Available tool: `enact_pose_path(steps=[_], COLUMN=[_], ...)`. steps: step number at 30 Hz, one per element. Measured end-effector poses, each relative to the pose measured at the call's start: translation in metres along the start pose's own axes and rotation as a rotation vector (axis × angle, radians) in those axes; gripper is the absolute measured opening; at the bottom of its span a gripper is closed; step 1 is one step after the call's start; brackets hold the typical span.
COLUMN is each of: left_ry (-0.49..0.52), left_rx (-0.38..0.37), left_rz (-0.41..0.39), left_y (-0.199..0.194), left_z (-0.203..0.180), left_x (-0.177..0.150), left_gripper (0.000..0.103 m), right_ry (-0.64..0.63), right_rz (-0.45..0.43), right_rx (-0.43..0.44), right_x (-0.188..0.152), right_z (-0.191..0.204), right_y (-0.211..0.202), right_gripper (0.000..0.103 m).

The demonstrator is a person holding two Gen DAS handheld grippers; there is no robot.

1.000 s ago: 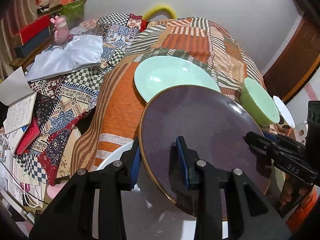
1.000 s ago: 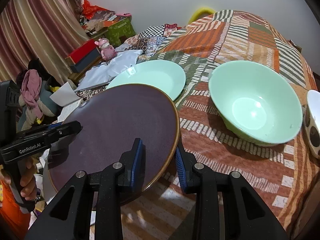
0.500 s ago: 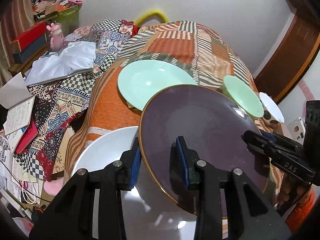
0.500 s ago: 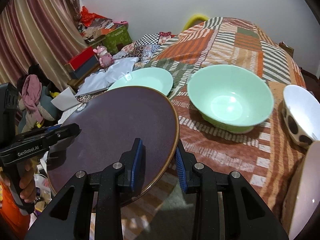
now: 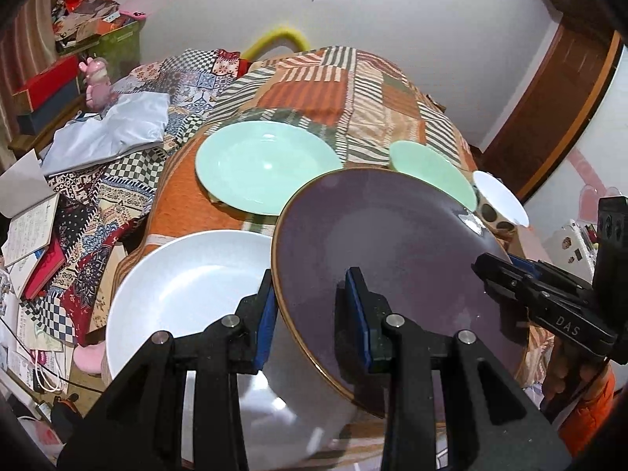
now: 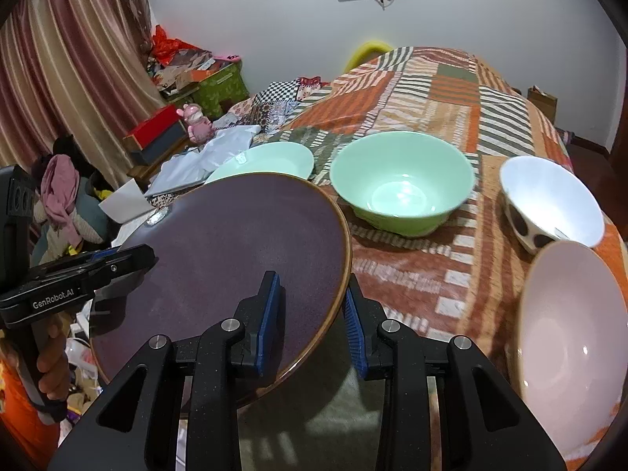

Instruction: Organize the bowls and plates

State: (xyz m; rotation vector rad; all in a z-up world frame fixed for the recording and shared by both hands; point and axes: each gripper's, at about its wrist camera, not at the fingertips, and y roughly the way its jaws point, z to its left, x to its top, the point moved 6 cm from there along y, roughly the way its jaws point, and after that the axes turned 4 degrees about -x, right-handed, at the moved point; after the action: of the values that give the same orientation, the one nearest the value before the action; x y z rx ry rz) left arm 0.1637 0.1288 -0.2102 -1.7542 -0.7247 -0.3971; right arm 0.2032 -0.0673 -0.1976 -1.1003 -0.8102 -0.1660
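Left wrist view, left hand-held gripper (image 5: 310, 318): you are pinching the near left rim of the purple plate (image 5: 392, 251) between the blue pads.
Left wrist view, purple plate: it is hanging tilted above the bed (image 5: 314, 82), partly over the white plate (image 5: 184, 290).
Left wrist view, right hand-held gripper (image 5: 484, 271): it is gripping the plate's far right rim.
Left wrist view, other dishes: a mint plate (image 5: 263, 168) is lying beyond; a mint bowl (image 5: 431, 172) and a spotted white bowl (image 5: 498, 200) are sitting to its right.
Right wrist view, right hand-held gripper (image 6: 310, 314): you are clamping the purple plate's (image 6: 235, 251) right rim.
Right wrist view, left hand-held gripper (image 6: 145, 257): it is biting the opposite rim.
Right wrist view, bowls: the mint bowl (image 6: 404, 180), the spotted white bowl (image 6: 549, 200) and a pale pink bowl (image 6: 569, 337) are resting on the quilt, to the plate's right.
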Motion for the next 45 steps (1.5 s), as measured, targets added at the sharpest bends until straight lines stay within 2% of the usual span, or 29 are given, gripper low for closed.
enact_pose_path(steps=[16,29,45], left_ry=[0.031,0.048,0.085], left_rx=[-0.033,-0.048,-0.049], left_rz=[0.031,0.095,0.144], left_y=[0.005,0.035,0.075], left_z=[-0.038,-0.051,-0.06], left_x=[-0.024,-0.037,-0.034], left_gripper=[0.034,0.034,0.034], right_ry=[0.053,0.121,0.194], right_rz=[-0.008,0.021,0.049], right_rx=[-0.034,-0.079,-0.121], right_x=[-0.027,-0.053,-0.063], right_z=[-0.029,-0.045,-0.065], right_y=[-0.022,-0.021,-0.01], right_gripper=[0.029,0.029,0.029])
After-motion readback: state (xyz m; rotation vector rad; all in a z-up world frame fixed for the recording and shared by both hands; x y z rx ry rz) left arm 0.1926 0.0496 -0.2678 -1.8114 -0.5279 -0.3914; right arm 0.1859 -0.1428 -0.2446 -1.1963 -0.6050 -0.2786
